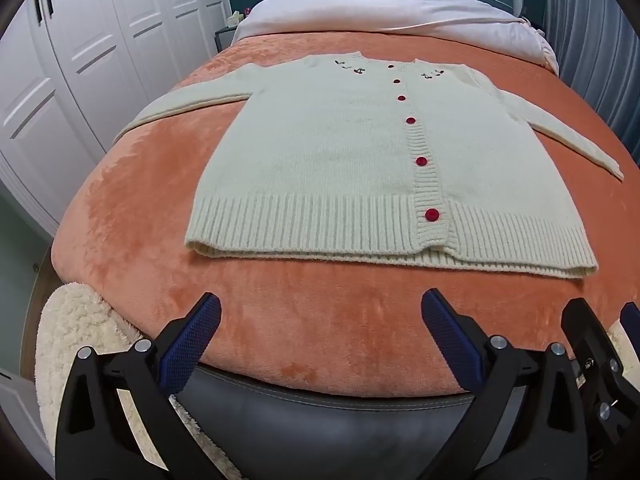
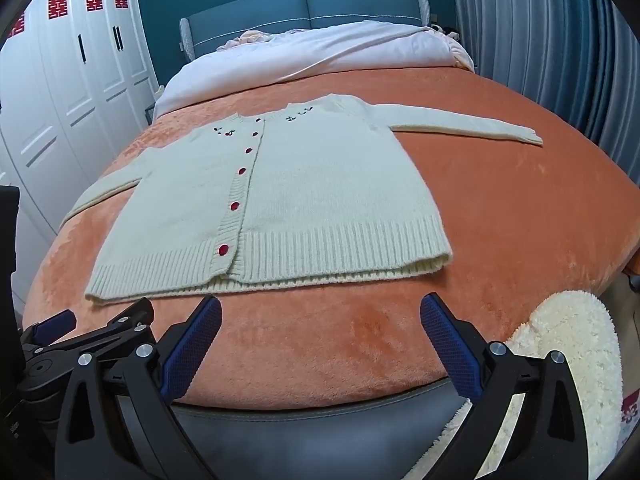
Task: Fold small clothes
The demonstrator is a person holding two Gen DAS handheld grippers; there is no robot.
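1. The left gripper and right gripper hover at the near bed edge, jaws spread, empty.
2. The cream knitted cardigan with red buttons lies flat, buttoned, on the orange plush blanket; probably light, soft, stretchy.
3. Its ribbed hem corners look easiest to pinch.
4. Farther off, both sleeves spread outward.

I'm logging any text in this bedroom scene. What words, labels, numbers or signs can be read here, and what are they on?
"囍": red paper double-happiness signs, one on each of several tall white wardrobe doors.
Red emblem on a white card by the fluffy cream rug: cut off, unreadable.
Cream knit cardigan: embroidery only, no text.
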